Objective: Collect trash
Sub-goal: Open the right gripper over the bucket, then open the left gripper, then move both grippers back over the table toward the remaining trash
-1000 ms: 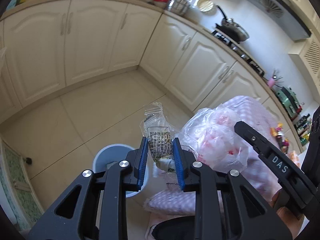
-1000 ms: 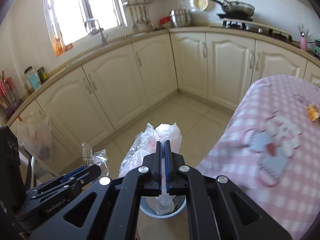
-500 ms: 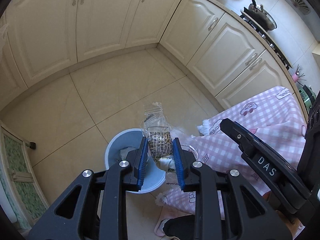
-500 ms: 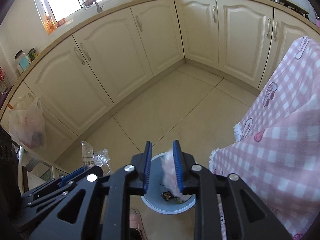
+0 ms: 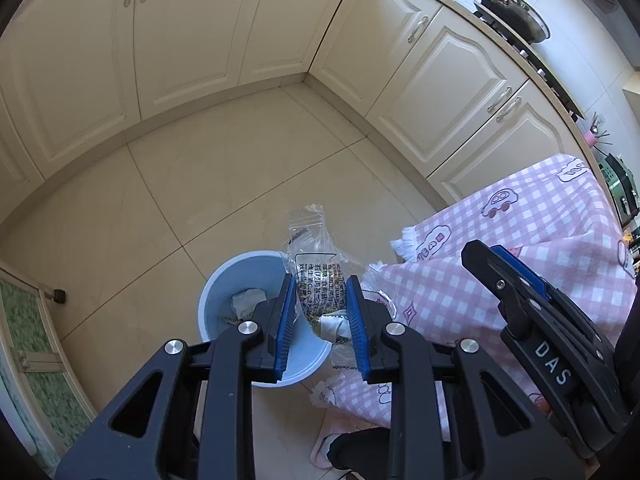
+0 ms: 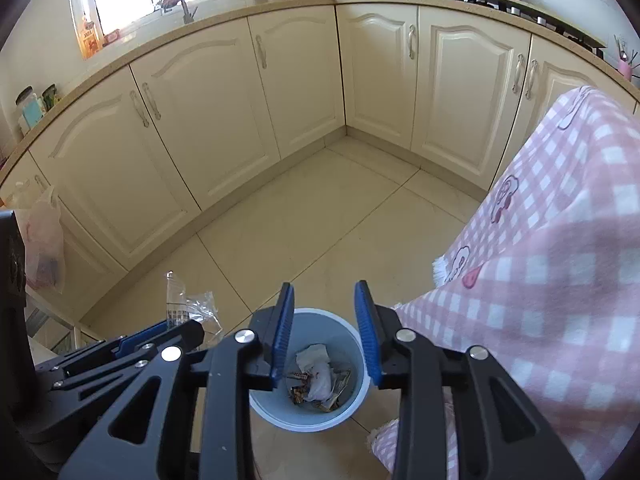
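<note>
Left fingers (image 5: 320, 312) clamp printed bag (image 5: 316, 276), lower end hidden; right fingers (image 6: 325, 332) opening, empty, above bin (image 6: 352, 332).

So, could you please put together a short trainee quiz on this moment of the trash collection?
1. True or false: the right gripper has a bag between its pads.
2. What does the left gripper hold? A) a spoon B) a clear printed plastic bag C) a cloth
3. Fill in: the blue waste bin stands on the floor beside a table draped in a pink checked ____.

Key:
1. False; its jaws are opening with nothing between them, above the bin, which holds crumpled paper and wrappers.
2. B
3. tablecloth
</note>
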